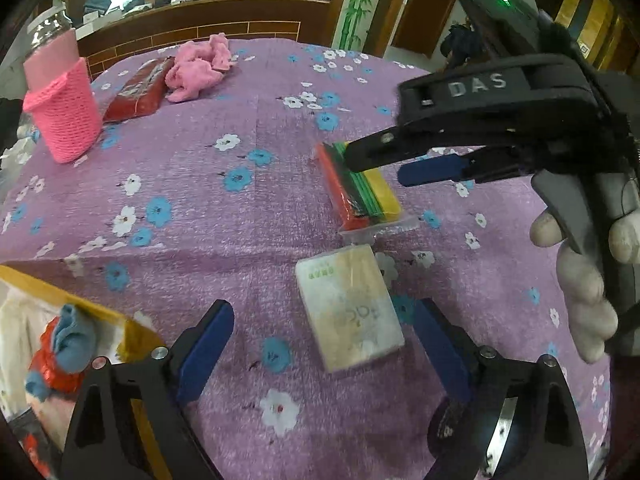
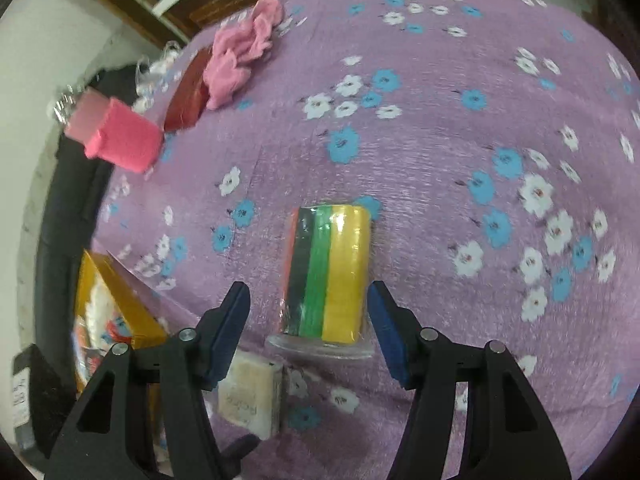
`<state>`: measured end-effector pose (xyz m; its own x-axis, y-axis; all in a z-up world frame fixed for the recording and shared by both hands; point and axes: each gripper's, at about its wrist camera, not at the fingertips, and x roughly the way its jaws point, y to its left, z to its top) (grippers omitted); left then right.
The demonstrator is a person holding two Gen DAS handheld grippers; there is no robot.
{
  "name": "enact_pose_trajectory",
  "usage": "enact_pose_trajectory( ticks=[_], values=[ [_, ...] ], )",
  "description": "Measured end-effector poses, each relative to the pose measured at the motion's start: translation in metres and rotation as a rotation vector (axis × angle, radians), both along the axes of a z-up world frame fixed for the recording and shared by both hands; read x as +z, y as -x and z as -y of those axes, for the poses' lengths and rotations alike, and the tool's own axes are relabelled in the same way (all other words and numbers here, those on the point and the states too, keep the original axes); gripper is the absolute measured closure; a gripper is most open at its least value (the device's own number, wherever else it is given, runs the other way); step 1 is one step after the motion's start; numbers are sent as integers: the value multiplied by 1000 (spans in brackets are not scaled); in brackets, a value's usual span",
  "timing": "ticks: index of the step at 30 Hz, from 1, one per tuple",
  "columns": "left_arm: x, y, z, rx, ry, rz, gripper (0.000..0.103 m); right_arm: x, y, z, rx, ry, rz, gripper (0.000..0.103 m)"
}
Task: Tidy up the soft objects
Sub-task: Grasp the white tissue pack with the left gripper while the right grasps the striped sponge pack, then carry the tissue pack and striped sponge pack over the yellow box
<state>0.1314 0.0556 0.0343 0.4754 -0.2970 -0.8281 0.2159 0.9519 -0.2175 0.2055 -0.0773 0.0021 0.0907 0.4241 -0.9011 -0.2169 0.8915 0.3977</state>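
Your bench (image 1: 224,216), under its purple flowered cloth, carries everything that matters here, and the yellow-rimmed bin (image 1: 120,320) of soft things sits off its near left edge. The striped pack of coloured cloths (image 2: 326,272) lies straight ahead of your right tool (image 2: 308,304), its long axis running away from you, in line with the way the tool points. So the blue pads (image 2: 384,320) stand either side of its near end, apart and touching nothing; I judge a short push forward and down would bring them across the narrow width. The pale tissue pack (image 1: 348,312) lies just nearer you, its far corner close to the striped pack's clear flap. It is between the fingers of your left tool (image 1: 324,344), which is spread wide and not pressing on it. Each hand is nearest its own pack.
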Motion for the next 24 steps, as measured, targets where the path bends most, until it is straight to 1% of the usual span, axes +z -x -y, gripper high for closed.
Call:
enact_pose_trajectory(
  ticks=[3,4,7,8,9,10,11,12,13,14,15,16,17,20,24],
  values=[
    [-7,-10,6,1,-18,-6,27,-8,-5,-19,49,105,-4,43],
    [-9,-12,10,-1,-32,-9,28,-13,-6,-24,71,128,-22,43],
    [-20,-20,19,-14,-64,-43,28,-15,-5,-32,103,172,-5,43],
    [-22,-21,21,-12,-72,-36,29,-15,-5,-32,100,175,2,43],
    [-22,-21,23,-13,-83,-24,32,-15,-5,-32,90,172,15,43],
    [-23,-21,25,-14,-92,-18,41,-15,-3,-30,78,169,32,48],
    [-24,-21,27,-13,-100,-9,44,-14,-2,-30,69,174,48,59],
    [-24,-20,29,-14,-114,5,51,-13,0,-28,64,169,57,60],
    [-24,-19,31,-20,-119,14,61,-11,4,-23,51,142,60,61],
    [-23,-18,34,-25,-129,26,64,-8,7,-15,35,123,66,61],
    [-22,-16,33,-22,-136,31,70,-3,9,-11,20,116,76,61],
    [-20,-16,30,-12,-131,34,74,-1,11,-7,9,111,83,61],
    [-18,-16,25,-7,-108,31,75,4,16,1,-10,101,91,62],
    [-11,-11,10,13,-21,7,75,19,31,18,-41,79,112,62],
    [3,7,-2,30,20,38,76,43,58,30,-61,65,140,62]
  ],
)
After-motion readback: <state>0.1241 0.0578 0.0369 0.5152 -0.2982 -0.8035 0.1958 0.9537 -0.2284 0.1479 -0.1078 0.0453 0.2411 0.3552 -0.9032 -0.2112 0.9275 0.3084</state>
